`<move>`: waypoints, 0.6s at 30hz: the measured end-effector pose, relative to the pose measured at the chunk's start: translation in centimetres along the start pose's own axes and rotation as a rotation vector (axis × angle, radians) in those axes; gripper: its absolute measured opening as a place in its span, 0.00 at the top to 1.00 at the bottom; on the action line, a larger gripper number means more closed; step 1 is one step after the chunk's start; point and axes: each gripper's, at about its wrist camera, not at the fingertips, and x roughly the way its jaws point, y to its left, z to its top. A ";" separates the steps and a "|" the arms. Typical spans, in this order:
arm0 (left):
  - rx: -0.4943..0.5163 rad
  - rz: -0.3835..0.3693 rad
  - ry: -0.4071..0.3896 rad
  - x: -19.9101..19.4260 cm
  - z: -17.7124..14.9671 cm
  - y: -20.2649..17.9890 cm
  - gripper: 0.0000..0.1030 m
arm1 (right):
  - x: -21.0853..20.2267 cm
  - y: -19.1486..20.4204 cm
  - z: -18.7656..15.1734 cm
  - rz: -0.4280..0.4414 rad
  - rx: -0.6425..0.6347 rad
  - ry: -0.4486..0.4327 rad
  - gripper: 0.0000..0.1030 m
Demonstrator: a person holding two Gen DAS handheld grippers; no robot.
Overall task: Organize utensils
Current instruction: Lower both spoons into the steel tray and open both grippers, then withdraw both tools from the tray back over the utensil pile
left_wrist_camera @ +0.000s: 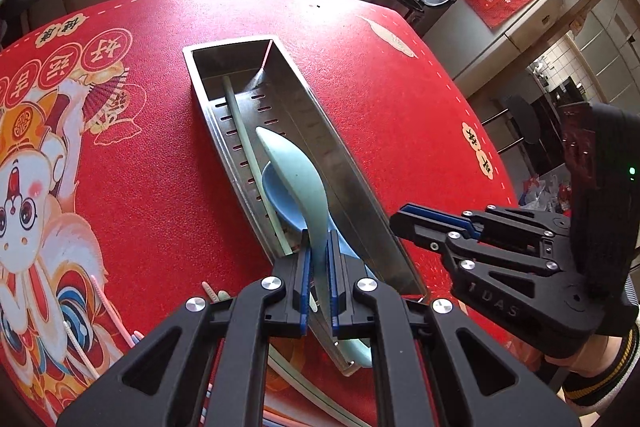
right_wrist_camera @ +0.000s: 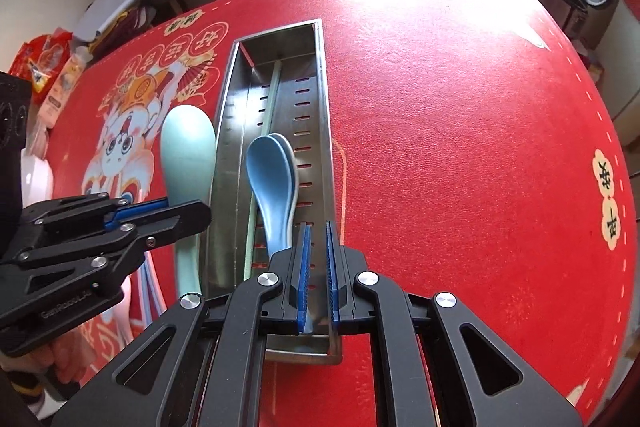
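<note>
- Over the near end of the steel tray (left_wrist_camera: 288, 67), a mint-green spoon (left_wrist_camera: 296, 171) is carried by its handle, clamped between the blue pads of the left gripper (left_wrist_camera: 318, 267).
- From the right wrist view, that spoon's bowl (right_wrist_camera: 188, 151) is seen raised just outside the tray's left wall (right_wrist_camera: 228, 147), not yet inside.
- Inside the tray, a blue spoon (right_wrist_camera: 268, 179) is seen lying on a paler one, with a pale green chopstick (right_wrist_camera: 270, 95) stretched along the slotted floor beside them.
- The right gripper (right_wrist_camera: 318, 267) is held at the tray's near right wall; its jaws are a narrow gap apart, and whether the wall is actually pinched cannot be told.
- More chopsticks (left_wrist_camera: 100, 311) are left on the red surface (left_wrist_camera: 400, 107), so the sorting is judged partly done.
- The step in hand: placing the mint-green spoon.
- Next, the bowl would need to be swung over the wall, lowered alongside the blue spoon, and only then released.
</note>
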 end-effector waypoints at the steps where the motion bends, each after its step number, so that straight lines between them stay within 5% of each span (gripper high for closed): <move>1: -0.004 -0.003 0.011 0.3 0.3 0.0 0.91 | -0.2 -0.2 0.0 -0.002 0.010 -0.003 0.91; 4: -0.005 -0.009 0.013 0.7 1.0 -0.3 0.69 | -0.7 -0.6 -0.2 0.001 0.027 -0.012 0.91; 12: -0.056 0.006 -0.100 -3.1 0.5 1.2 0.56 | -1.5 -0.1 -1.3 0.030 0.055 -0.025 0.91; 15: -0.075 0.051 -0.149 -5.6 -0.4 2.5 0.36 | -1.8 0.9 -1.9 0.053 0.049 -0.037 0.91; 17: -0.095 0.099 -0.173 -7.3 -1.2 3.6 0.08 | -2.1 1.8 -2.3 0.075 0.040 -0.050 0.91; 18: -0.106 0.114 -0.188 -8.1 -1.8 4.1 0.07 | -2.3 2.2 -2.6 0.094 0.032 -0.059 0.91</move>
